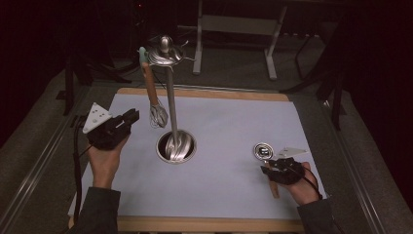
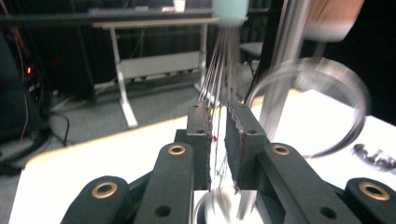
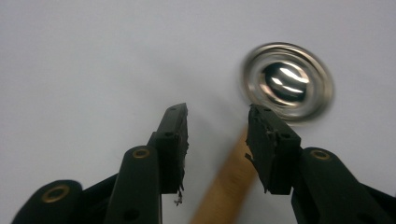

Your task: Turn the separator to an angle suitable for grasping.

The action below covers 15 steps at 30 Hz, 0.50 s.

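- Wire loops of the whisk (image 1: 158, 116) hang low over the white worktop (image 1: 229, 195), its wooden handle slanting up to a pale green tip that is hooked on the rack top (image 1: 165, 54)
- In the left gripper view the thin wires of the whisk (image 2: 219, 70) run down through the narrow gap between the two black jaws, and the pads do not visibly press on them
- Left gripper (image 1: 130, 117) sits just left of the whisk head in the high view, jaws pointing toward it, held in the left hand (image 1: 104, 158); the jaws stand a little apart
- Steel rack pole (image 1: 172, 105) rises from a round metal base (image 1: 176, 146) near the middle of the worktop, just right of the whisk; the base and pole show blurred in the left gripper view
- Right gripper (image 3: 218, 128) has its jaws fairly wide and astride the wooden handle of a ladle (image 3: 224, 186), which lies flat on the worktop; the pads stand clear of the handle on both sides
- Shiny round bowl of the ladle (image 1: 263, 150) lies just beyond the right gripper (image 1: 272, 165), well apart from the rack base
- Beyond the worktop, a light table frame (image 1: 238, 29) stands on the dark floor
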Tool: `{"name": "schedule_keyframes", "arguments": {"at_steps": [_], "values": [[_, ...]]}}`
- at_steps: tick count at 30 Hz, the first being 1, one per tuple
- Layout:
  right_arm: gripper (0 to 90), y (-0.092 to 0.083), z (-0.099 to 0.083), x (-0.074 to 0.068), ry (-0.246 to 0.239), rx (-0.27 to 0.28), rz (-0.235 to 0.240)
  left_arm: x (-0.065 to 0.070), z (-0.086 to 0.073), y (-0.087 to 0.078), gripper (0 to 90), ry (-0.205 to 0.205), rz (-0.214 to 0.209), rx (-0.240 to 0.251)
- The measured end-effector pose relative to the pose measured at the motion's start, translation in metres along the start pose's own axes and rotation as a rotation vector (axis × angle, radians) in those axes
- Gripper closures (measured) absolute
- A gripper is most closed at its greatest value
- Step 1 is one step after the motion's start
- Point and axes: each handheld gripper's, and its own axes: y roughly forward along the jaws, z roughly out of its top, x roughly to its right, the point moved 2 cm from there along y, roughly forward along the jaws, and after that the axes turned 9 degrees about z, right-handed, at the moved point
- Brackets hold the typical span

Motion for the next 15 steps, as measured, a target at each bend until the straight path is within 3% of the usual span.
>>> {"name": "schedule_keyframes", "arguments": {"at_steps": [1,9,14,15], "values": [[61.7,-0.002,-0.001,0.003,0.0,-0.002,-0.011,-0.002,-0.012,0.002,80.0,-0.01,-0.001,-0.021],[85.5,-0.015,-0.017,0.023,0.027,-0.05,-0.078,0.005,-0.059,0.01,78.2,-0.014,-0.026,-0.101],[90.0,-0.013,-0.029,0.026,0.021,-0.096,-0.061,0.012,-0.09,0.014,77.2,-0.021,-0.027,-0.152],[90.0,-0.013,-0.029,0.026,0.021,-0.096,-0.061,0.012,-0.09,0.014,76.4,-0.021,-0.027,-0.152]]}}
